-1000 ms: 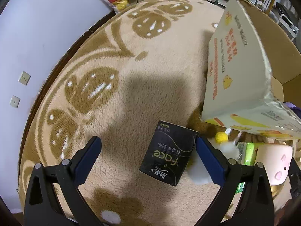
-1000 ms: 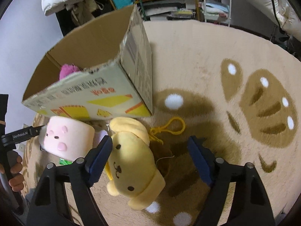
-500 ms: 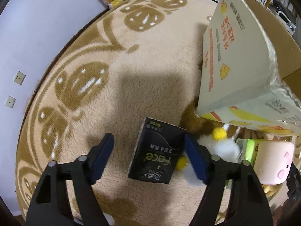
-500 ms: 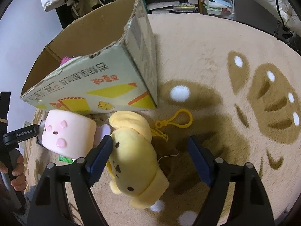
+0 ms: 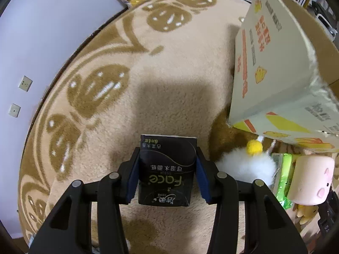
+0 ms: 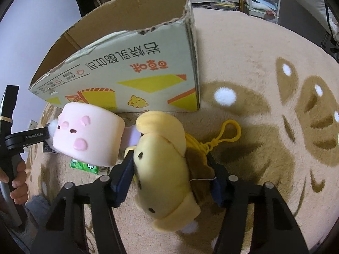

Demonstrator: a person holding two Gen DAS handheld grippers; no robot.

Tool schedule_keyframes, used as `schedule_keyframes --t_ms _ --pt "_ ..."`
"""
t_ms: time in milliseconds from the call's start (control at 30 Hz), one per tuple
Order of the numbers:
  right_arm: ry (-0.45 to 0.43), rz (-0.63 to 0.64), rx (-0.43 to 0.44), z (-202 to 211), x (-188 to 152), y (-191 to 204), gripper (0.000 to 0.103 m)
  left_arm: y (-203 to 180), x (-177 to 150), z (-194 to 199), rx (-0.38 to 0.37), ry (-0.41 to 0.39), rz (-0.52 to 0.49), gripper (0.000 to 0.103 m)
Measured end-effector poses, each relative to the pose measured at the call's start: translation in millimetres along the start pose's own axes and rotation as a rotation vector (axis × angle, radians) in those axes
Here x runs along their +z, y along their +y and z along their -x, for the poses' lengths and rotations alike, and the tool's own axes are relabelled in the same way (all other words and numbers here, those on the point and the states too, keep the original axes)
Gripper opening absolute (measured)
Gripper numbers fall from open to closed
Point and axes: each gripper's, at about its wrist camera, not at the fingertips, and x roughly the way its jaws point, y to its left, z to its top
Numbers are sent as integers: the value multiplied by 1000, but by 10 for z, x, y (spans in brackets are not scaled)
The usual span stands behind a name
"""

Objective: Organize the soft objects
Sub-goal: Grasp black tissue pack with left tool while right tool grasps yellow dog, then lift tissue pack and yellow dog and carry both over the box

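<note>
tissue pack and plush dog: both grippers just closed, each clamped on its item, ready to lift into the box at 12 o'clock.

The left hand-held gripper points steeply down, its blue pads pressed against both long sides of a black tissue pack; its jaws have just been closing. The right hand-held gripper also tilts steeply down, its jaws having just been closing on a yellow plush dog, whose body seems squeezed between the pads, though the right pad is partly hidden. In the right wrist view, a hand wraps its fingers round the left tool's handle at the left edge.
</note>
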Motion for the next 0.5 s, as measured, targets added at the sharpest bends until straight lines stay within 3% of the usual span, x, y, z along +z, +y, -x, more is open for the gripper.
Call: schedule_keyframes --t_ms 267,500 --pt "-98 -2 -41 381 52 -20 57 151 -90 388 -41 -118 40 46" --pt "-235 -18 -27 797 39 -54 57 132 -177 863 -98 -313 18 46"
